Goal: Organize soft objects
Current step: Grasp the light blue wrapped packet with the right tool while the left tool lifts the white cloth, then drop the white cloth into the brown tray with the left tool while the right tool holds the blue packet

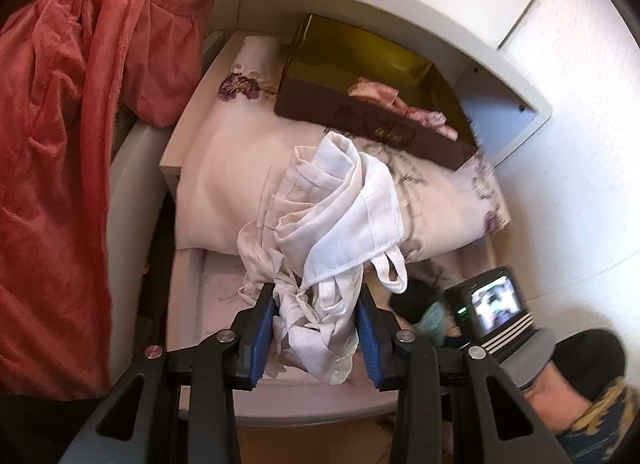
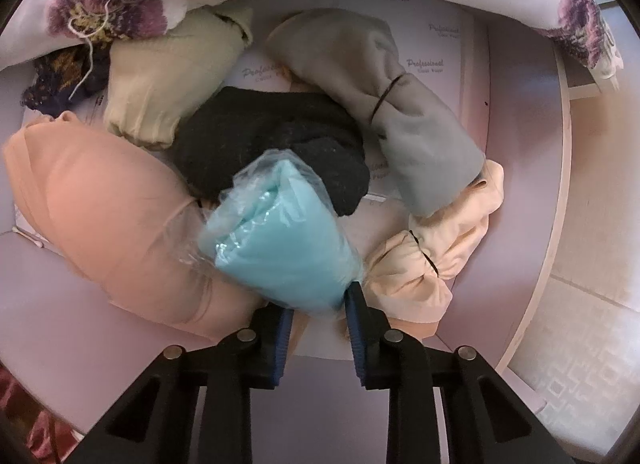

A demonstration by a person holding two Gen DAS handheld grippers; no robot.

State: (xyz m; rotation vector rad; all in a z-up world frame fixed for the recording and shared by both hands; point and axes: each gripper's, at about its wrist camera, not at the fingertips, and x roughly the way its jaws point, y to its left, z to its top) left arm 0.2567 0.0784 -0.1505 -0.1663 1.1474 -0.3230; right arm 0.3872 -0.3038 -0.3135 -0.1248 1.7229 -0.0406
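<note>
The right gripper [image 2: 317,306] points down into a pale pink-lined drawer [image 2: 520,112], its blue pads pinching the near end of a turquoise cloth roll in clear plastic wrap [image 2: 276,224]. Around it lie a black knitted bundle [image 2: 276,136], a grey tied roll [image 2: 416,132], a cream roll [image 2: 160,92] and peach fabric bundles [image 2: 104,204].

A brown box [image 1: 372,132] with gold lining sits inside the drawer [image 1: 180,152].

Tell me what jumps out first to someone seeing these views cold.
In the left wrist view, the left gripper pinches a crumpled white cloth over a floral pillow, with a red plush blanket at left. In the right wrist view, the right gripper clamps a bagged turquoise fabric bundle among rolled garments.
</note>
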